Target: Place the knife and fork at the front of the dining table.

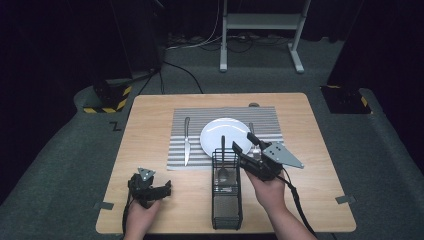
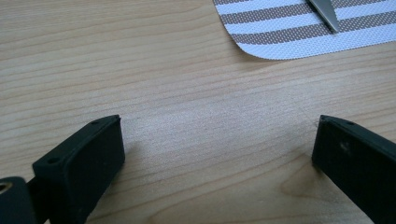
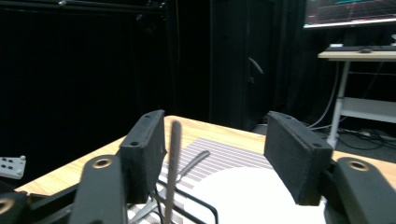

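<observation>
My right tool [image 1: 243, 143] hangs over the near end of the black wire cutlery caddy [image 1: 226, 200], which stands on the pale wooden bench [image 1: 150, 130] just in front of the round white plate [image 1: 226, 135]. Its jaws stand well apart and hold nothing. A slim metal utensil handle [image 3: 173, 163] stands nearly upright out of the caddy, its long axis vertical. In the right gripper view it rises inside the gap, right beside the left-hand jaw and clear of the other. I judge the coming grasp turns on that offset: I would shift the tool sideways to centre the handle before closing. My left tool [image 1: 150, 190] sits low over bare wood, wide open and empty, well apart from the caddy, near the grey-and-white striped placemat [image 2: 299, 28], where a silver table knife [image 1: 186, 142] lies.
</observation>
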A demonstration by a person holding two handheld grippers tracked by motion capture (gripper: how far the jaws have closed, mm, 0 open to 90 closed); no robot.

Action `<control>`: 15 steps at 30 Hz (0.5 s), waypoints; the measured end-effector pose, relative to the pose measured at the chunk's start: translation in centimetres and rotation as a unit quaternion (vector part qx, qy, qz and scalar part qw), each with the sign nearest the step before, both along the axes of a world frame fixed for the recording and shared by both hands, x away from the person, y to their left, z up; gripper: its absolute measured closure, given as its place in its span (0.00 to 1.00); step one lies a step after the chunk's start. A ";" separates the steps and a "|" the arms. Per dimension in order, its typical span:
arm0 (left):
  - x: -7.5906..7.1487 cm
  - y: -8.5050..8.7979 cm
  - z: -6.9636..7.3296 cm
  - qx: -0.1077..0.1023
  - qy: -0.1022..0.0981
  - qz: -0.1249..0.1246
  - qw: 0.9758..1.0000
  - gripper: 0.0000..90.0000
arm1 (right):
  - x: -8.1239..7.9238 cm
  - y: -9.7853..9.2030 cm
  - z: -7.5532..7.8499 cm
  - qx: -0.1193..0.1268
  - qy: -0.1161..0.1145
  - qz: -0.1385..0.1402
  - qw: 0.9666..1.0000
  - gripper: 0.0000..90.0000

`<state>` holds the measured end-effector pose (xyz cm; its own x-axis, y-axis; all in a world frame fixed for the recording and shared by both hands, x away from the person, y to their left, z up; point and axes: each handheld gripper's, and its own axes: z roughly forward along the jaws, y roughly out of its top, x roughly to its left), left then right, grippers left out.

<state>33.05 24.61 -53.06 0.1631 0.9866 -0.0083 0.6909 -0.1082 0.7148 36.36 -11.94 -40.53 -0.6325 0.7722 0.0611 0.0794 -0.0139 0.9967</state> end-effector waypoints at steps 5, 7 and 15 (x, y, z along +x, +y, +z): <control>0.0 0.0 0.0 0.000 0.000 -0.001 1.000 0.03 | 0.9 1.7 0.2 -0.012 0.006 0.015 1.000 0.54; 0.0 0.0 0.0 0.000 0.000 -0.001 1.000 0.03 | 1.2 2.3 0.0 -0.020 0.011 0.021 1.000 0.57; 0.0 0.0 0.0 0.000 0.000 -0.002 1.000 0.03 | 2.4 3.7 -0.7 -0.046 0.026 0.032 0.998 0.70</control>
<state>33.02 24.65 -53.05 0.1673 0.9859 -0.0085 0.6907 -0.1110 0.7145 38.72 -8.21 -41.21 -0.6779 0.7347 0.0264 0.1288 0.0833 0.9882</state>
